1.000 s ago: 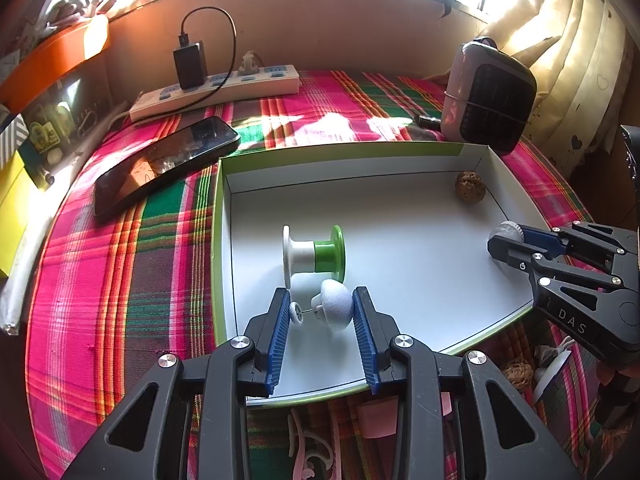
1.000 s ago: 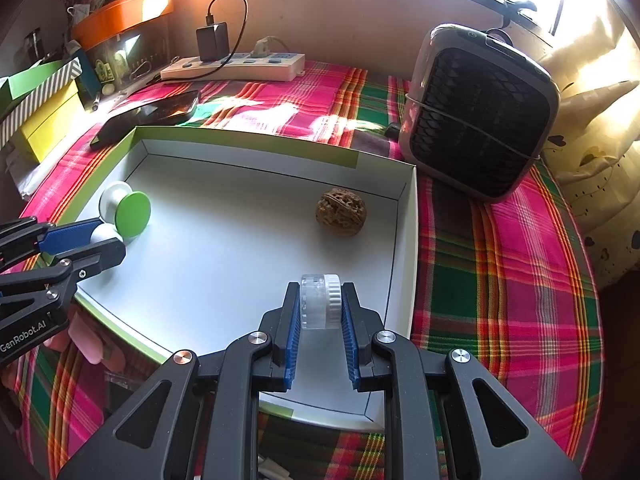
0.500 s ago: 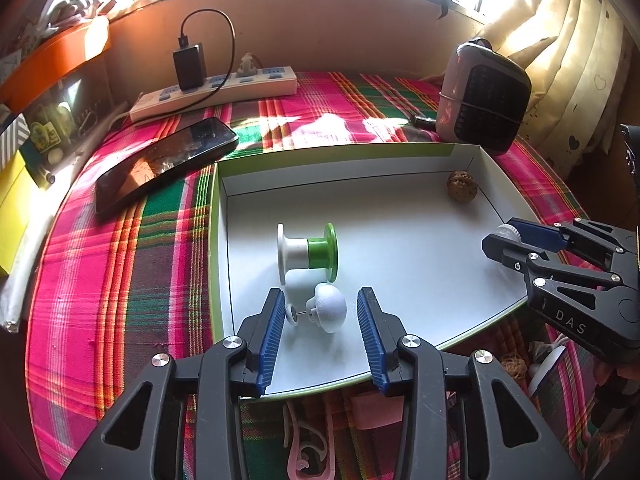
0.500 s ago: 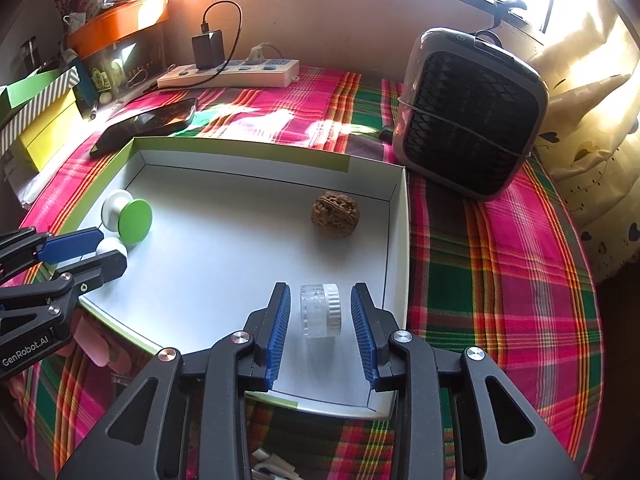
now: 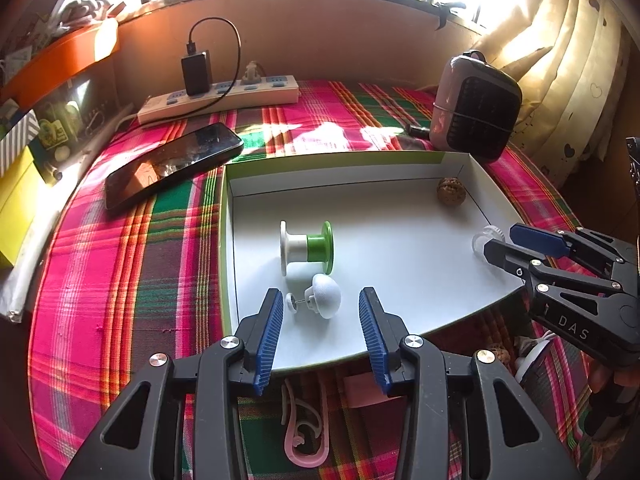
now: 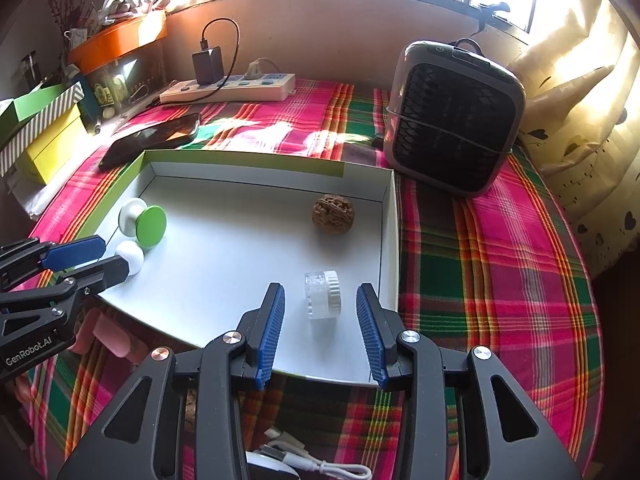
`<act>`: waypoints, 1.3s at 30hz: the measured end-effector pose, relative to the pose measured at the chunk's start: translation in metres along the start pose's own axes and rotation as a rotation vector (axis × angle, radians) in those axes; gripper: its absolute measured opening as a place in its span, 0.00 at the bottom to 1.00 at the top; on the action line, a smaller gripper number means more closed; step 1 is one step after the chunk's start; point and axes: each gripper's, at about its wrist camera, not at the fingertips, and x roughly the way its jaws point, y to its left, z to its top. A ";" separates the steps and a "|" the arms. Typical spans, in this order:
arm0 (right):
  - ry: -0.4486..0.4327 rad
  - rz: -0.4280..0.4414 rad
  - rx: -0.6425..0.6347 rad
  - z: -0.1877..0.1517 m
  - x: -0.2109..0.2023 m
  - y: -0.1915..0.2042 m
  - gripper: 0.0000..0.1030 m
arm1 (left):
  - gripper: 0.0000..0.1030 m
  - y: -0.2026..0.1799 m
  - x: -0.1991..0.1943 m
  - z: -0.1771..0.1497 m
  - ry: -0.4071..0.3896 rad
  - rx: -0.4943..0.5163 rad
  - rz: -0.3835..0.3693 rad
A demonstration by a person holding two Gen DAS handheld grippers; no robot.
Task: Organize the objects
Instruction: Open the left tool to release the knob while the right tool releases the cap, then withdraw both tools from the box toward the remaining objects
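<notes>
A shallow white box with a green rim (image 5: 224, 240) (image 6: 392, 240) lies on the plaid cloth. In it lie a white-and-green spool (image 5: 306, 247) (image 6: 144, 222), a white knob with a pin (image 5: 322, 296) (image 6: 130, 256), a walnut (image 5: 451, 195) (image 6: 333, 214) and a small clear jar with a white lid (image 6: 323, 294) (image 5: 484, 238). My left gripper (image 5: 320, 312) (image 6: 86, 258) is open, its jaws either side of the white knob without touching it. My right gripper (image 6: 320, 316) (image 5: 506, 244) is open around the clear jar, not touching it.
A black phone (image 5: 172, 164) lies left of the box. A power strip with a charger (image 5: 220, 96) runs along the back wall. A small fan heater (image 6: 452, 116) stands at the back right. A pink hook (image 5: 304, 428), a pink pad (image 6: 116, 336) and a white cable (image 6: 320, 464) lie near the front edge.
Both grippers opened and let go: the left released the white knob, the right released the clear jar. Both objects now rest on the box floor, and both grippers have drawn back slightly.
</notes>
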 end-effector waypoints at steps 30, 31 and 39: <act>-0.107 0.018 0.042 -0.035 -0.058 0.015 0.42 | 0.37 -0.005 -0.054 -0.033 -0.089 -0.003 0.030; -0.107 0.022 0.046 -0.036 -0.058 0.015 0.42 | 0.37 -0.005 -0.055 -0.034 -0.089 -0.005 0.032; -0.102 0.019 0.061 -0.052 -0.064 0.012 0.42 | 0.37 0.004 -0.059 -0.047 -0.085 -0.029 0.039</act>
